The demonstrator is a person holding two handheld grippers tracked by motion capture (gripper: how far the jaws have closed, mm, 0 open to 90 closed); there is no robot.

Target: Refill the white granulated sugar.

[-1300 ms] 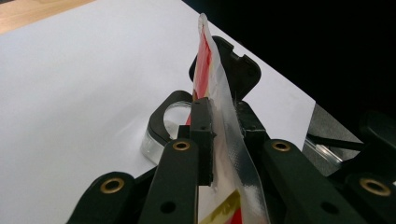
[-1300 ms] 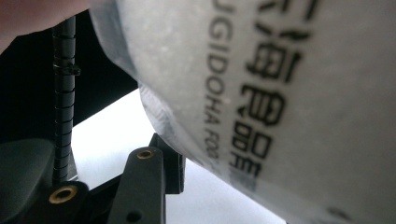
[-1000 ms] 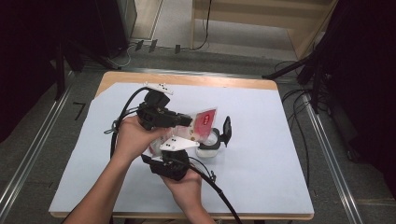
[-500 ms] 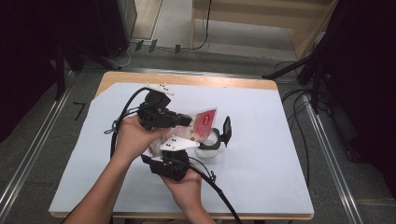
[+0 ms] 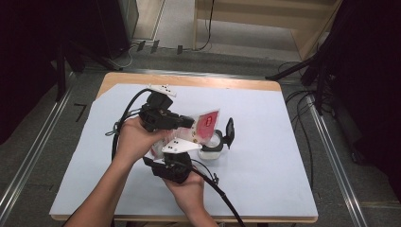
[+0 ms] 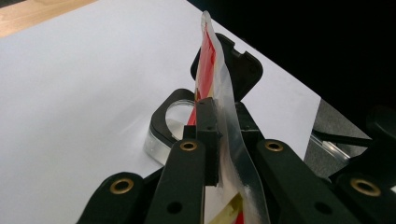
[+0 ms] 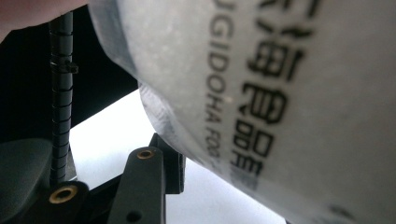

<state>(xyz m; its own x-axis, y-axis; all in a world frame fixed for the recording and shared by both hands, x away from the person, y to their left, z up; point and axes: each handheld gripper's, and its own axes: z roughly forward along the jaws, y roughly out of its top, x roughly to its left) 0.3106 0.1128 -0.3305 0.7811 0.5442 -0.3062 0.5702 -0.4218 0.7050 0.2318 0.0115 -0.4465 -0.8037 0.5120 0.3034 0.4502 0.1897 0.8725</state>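
Observation:
A red and white pouch is held up over the middle of the table, just above a small clear round container whose black flip lid stands open. My left gripper is shut on the pouch's upper edge, and its jaws have just been closing tighter on it. In the left gripper view the pouch stands edge-on between the jaws, with the container behind. My right gripper holds the pouch's lower part from the near side. The pouch's printed translucent side presses against one right finger.
A pale sheet covers the wooden table. Black cables trail from both grippers toward the near edge. Metal rails and dark stands flank the table on the floor.

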